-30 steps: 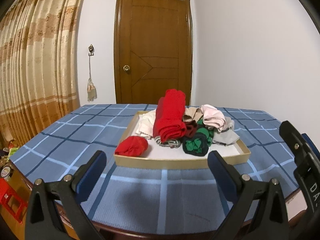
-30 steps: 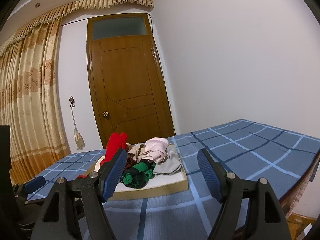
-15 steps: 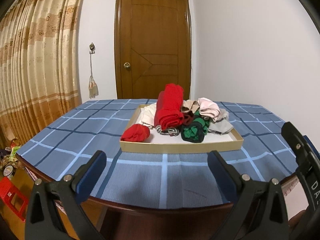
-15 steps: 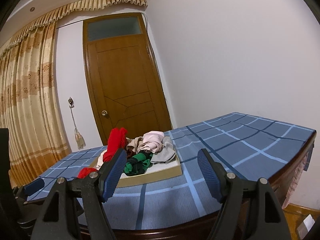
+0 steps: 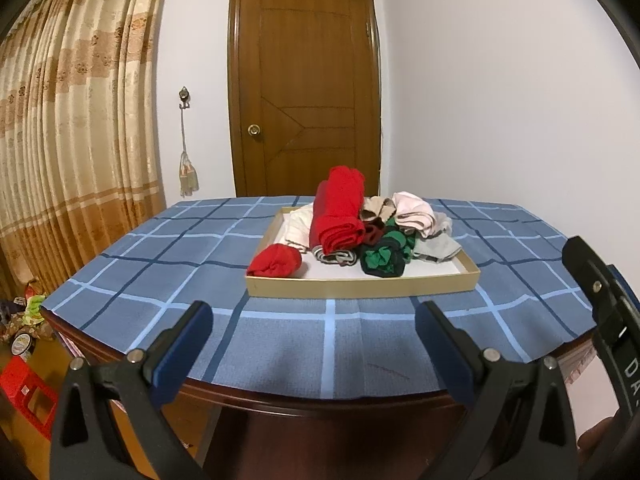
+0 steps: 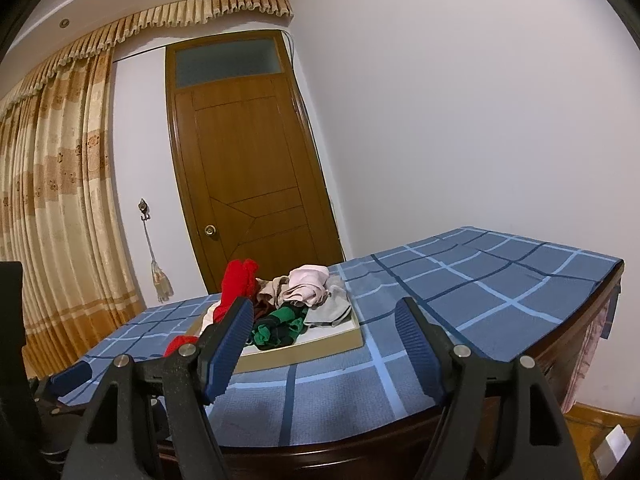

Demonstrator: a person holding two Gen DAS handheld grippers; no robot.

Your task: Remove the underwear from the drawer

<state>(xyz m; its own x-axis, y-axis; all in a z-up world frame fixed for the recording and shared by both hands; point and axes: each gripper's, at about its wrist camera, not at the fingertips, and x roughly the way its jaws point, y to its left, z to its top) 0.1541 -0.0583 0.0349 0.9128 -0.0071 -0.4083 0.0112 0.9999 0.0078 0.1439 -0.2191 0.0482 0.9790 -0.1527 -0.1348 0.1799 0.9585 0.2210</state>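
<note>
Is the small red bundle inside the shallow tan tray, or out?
In: the small red bundle sits in the tan tray's near-left corner, overlapping its rim.

Bare checked surface (image 5: 328, 332) lies open between me and the drawer (image 5: 360, 286). Its low front wall and the heaped underwear (image 5: 340, 216) stand in my way.

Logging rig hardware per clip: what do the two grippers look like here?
Both the left gripper and right gripper have black plastic frames with silver rivets and ribbed dark-blue pads. White lettering marks a black part at the left view's edge.
</note>
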